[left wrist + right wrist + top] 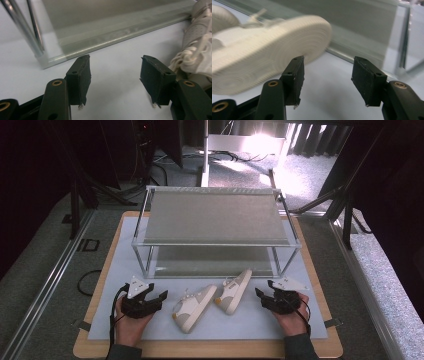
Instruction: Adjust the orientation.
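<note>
Both shoes (212,301) lie on the mat, rack (215,215) bare. Left gripper (156,296) and right gripper (264,292) flank them, jaws apart, holding nothing; all lifting remains.

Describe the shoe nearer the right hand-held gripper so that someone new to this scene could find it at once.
Start at the two-tier metal rack at the back of the white mat. In front of it lie two pale shoes; take the right shoe, beside the right hand-held gripper. Unlike the left shoe, it is tipped on its side, its ribbed sole facing that gripper and its toe pointing to the rack.
</note>
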`<state>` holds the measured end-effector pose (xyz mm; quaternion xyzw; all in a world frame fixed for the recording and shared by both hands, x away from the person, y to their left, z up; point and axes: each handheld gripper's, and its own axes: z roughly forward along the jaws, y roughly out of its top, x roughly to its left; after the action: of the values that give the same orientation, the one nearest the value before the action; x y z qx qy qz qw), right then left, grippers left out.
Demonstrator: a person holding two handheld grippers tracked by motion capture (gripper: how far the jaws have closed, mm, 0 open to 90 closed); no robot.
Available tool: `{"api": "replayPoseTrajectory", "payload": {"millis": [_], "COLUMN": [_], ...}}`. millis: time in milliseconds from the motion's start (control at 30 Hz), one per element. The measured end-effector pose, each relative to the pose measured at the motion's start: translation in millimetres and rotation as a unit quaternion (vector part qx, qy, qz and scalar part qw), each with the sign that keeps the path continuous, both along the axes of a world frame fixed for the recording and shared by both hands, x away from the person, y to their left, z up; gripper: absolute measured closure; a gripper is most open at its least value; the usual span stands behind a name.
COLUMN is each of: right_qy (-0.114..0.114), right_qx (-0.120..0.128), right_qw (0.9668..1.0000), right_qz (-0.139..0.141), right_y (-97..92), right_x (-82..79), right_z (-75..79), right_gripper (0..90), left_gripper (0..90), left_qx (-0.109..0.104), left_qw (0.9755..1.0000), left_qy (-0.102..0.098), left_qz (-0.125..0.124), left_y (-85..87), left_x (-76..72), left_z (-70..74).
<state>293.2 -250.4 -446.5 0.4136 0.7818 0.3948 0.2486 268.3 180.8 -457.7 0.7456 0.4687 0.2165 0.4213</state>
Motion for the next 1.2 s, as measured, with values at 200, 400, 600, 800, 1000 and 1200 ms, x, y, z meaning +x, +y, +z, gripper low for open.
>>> {"api": "replayPoseTrajectory", "payload": {"millis": [200,400,600,800,1000,1200], "right_qy": [-0.018,-0.028,-0.032,-0.029,-0.027,-0.022], "right_qx": [0.004,0.016,0.013,0.009,0.006,-0.003], "right_qw": [0.9996,0.9979,0.9952,0.9914,0.9878,0.9869], "right_qz": [0.023,0.055,0.092,0.127,0.153,0.160], "right_y": [17.4,37.3,64.9,92.4,116.8,128.0], "right_x": [-3.5,-6.6,-7.7,-7.4,-5.0,-0.7], "right_z": [11.4,23.6,28.7,30.1,31.1,28.0], "right_gripper": [43.7,42.9,43.0,42.9,42.6,41.9], "left_gripper": [40.1,39.5,39.4,39.4,39.4,39.4], "left_qx": [-0.004,-0.003,0.000,0.000,0.001,0.001], "left_qw": [0.9999,0.9996,0.9994,0.9994,0.9992,0.9989], "left_qy": [0.000,-0.006,-0.003,-0.001,-0.002,-0.002], "left_qz": [-0.016,-0.028,-0.034,-0.035,-0.041,-0.046], "left_y": [-5.5,-12.3,-15.7,-14.6,-15.8,-17.1], "left_x": [-1.9,-3.7,-3.8,-4.1,-5.4,-6.6], "left_z": [2.6,5.7,4.9,4.5,4.9,5.0]}}
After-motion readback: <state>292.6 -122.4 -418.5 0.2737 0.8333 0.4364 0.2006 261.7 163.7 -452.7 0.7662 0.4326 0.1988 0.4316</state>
